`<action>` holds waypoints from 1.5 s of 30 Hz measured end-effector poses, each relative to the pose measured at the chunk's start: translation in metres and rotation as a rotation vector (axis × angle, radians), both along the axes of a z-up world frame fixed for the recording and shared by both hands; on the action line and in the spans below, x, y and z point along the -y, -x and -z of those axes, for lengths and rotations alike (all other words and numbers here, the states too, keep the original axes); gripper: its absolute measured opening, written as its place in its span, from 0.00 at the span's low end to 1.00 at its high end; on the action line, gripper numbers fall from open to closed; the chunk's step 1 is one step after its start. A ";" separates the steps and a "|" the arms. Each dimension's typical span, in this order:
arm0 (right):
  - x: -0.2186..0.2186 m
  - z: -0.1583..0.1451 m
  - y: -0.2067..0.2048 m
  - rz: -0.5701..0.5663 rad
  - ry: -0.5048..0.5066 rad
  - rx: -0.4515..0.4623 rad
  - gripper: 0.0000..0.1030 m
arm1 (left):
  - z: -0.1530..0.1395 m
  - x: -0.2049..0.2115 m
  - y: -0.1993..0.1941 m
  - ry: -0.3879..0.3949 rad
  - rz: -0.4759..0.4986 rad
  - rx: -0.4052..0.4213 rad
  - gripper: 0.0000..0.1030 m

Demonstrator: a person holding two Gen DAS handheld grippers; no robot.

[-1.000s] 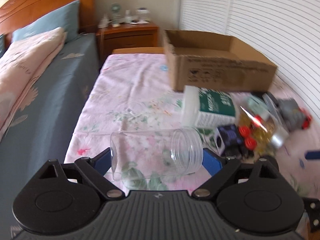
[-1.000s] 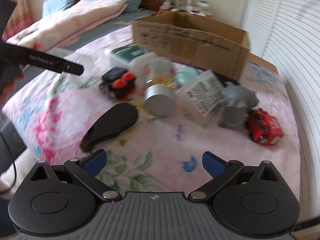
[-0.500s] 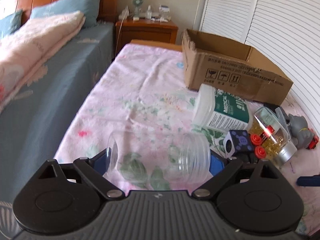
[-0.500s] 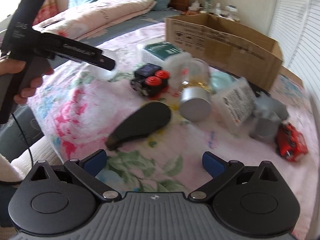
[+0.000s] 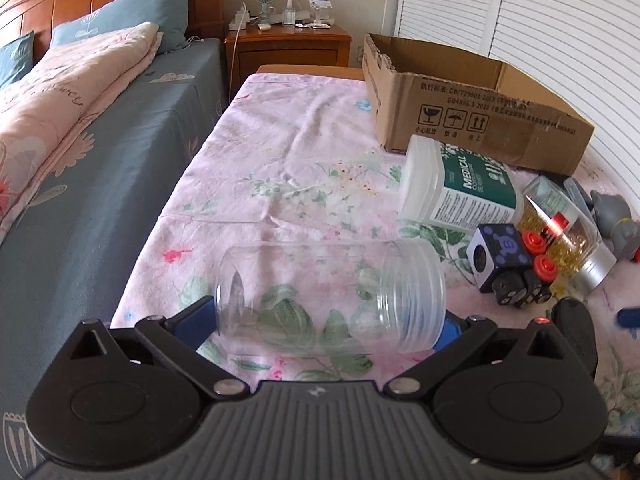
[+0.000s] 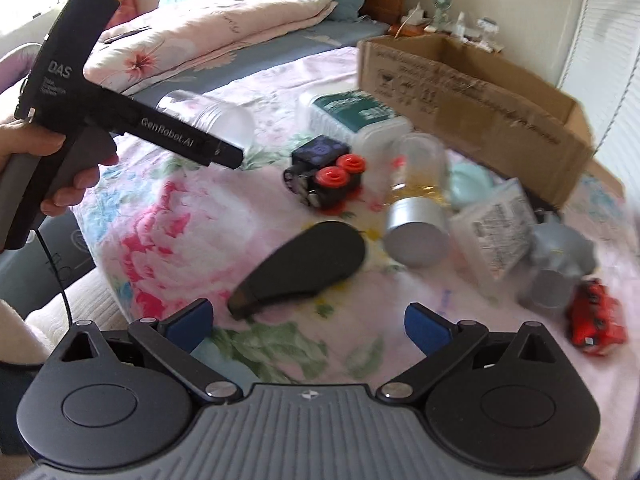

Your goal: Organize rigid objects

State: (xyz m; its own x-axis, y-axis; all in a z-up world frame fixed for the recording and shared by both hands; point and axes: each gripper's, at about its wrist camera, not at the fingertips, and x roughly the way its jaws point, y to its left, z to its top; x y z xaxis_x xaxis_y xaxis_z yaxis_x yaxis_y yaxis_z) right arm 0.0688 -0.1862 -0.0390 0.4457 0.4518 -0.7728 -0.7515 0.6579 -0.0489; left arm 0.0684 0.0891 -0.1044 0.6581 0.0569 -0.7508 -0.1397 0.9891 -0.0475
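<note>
A clear, lidless plastic jar (image 5: 328, 292) lies on its side across my left gripper (image 5: 322, 322). Its base is by the left pad and its threaded mouth by the right pad. The jaws are opening, and I see no pad pressing on the jar. The right wrist view shows the same jar (image 6: 208, 114) behind the left gripper's finger (image 6: 180, 142), which a hand holds. My right gripper (image 6: 308, 320) is open and holds nothing. It hovers just short of a black oval brush-like object (image 6: 308, 264). An open cardboard box (image 5: 480, 120) stands at the back right.
On the pink floral sheet lie a white tub with a green label (image 5: 460, 184), a black toy with red wheels (image 6: 324, 178), a silver-lidded jar of yellow beads (image 6: 416, 216), a clear packet (image 6: 496, 224), a grey toy (image 6: 560, 256) and a red car (image 6: 596, 320). A bed lies to the left.
The jar now looks larger and sits deeper between the left fingers, which stand wider apart. The right wrist view has swung, so the hand-held left gripper shows more fully.
</note>
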 end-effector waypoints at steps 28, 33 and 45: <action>-0.031 0.014 -0.015 -0.117 -0.039 -0.032 1.00 | -0.013 -0.010 0.010 0.037 0.051 0.052 0.99; -0.045 0.014 -0.002 -0.223 -0.025 -0.037 1.00 | -0.016 -0.011 0.012 0.031 0.058 0.062 0.99; -0.055 0.013 -0.027 -0.402 0.019 -0.075 1.00 | -0.019 -0.011 0.015 0.051 0.055 0.067 0.97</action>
State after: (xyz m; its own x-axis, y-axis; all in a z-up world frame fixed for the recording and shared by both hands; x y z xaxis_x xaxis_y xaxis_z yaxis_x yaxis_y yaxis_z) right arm 0.0954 -0.1316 -0.0520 0.1788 0.5637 -0.8064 -0.9506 0.3104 0.0062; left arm 0.0539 0.0996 -0.0852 0.7082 -0.0177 -0.7058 -0.0805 0.9911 -0.1056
